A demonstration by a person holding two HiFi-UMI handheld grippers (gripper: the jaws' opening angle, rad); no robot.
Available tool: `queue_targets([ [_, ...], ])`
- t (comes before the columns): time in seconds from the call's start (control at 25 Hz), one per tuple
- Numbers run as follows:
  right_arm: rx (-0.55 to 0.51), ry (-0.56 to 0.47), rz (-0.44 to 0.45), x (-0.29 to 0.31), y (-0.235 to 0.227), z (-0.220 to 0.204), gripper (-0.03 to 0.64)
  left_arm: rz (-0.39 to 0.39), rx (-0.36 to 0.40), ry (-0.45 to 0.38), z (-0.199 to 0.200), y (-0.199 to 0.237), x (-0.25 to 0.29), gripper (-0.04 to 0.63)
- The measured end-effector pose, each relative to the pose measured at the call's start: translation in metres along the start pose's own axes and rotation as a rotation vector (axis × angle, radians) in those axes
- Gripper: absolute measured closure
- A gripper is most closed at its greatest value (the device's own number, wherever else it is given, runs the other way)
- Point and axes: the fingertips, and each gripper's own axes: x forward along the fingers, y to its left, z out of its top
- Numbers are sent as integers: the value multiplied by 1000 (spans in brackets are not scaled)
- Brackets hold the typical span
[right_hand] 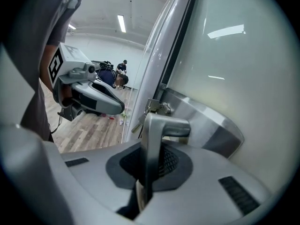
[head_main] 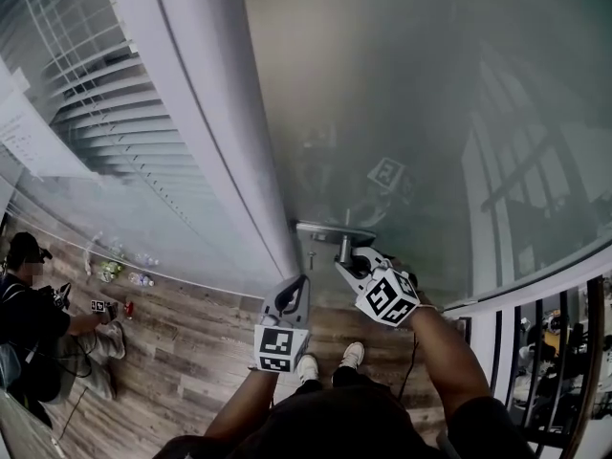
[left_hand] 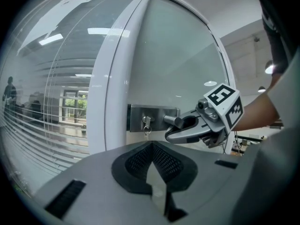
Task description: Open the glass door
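The glass door (head_main: 402, 94) carries a steel lock plate (head_main: 325, 229) with a lever handle (head_main: 344, 248). My right gripper (head_main: 350, 261) is shut on that handle. In the right gripper view the handle (right_hand: 154, 139) runs down between the jaws of the right gripper (right_hand: 149, 177). The left gripper view shows the right gripper (left_hand: 183, 127) clamped on the handle stub (left_hand: 171, 120), beside a key (left_hand: 146, 123) in the lock. My left gripper (head_main: 296, 290) hangs just left of and below the handle, jaws together and holding nothing. Its own view shows the left gripper (left_hand: 153, 172) empty.
A white door frame (head_main: 206, 122) stands left of the glass, with a blind-covered glass panel (head_main: 96, 113) beyond it. A person (head_main: 33, 318) crouches on the wooden floor (head_main: 182, 352) at far left, near small items (head_main: 120, 273). My feet (head_main: 330, 361) are below the handle.
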Motion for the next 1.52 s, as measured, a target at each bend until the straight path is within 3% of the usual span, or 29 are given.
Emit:
queue_targets([
  [0.28, 8, 21, -15, 8, -27, 20, 601, 3, -3, 5, 23, 4, 4, 592],
  [0.48, 26, 24, -12, 28, -38, 12, 601, 11, 21, 7, 18, 3, 19, 592],
  [0.92, 85, 69, 4, 40, -90, 13, 601, 67, 45, 7, 45, -5, 49, 592],
  [1.16, 116, 73, -7, 34, -136, -9, 601, 116, 73, 9, 61, -26, 83, 592],
  [1.36, 149, 92, -11, 61, -169, -11, 601, 163, 64, -5, 72, -4, 96, 592],
  [1.52, 169, 94, -33, 59, -203, -20, 601, 185, 78, -11, 82, -16, 111, 592],
])
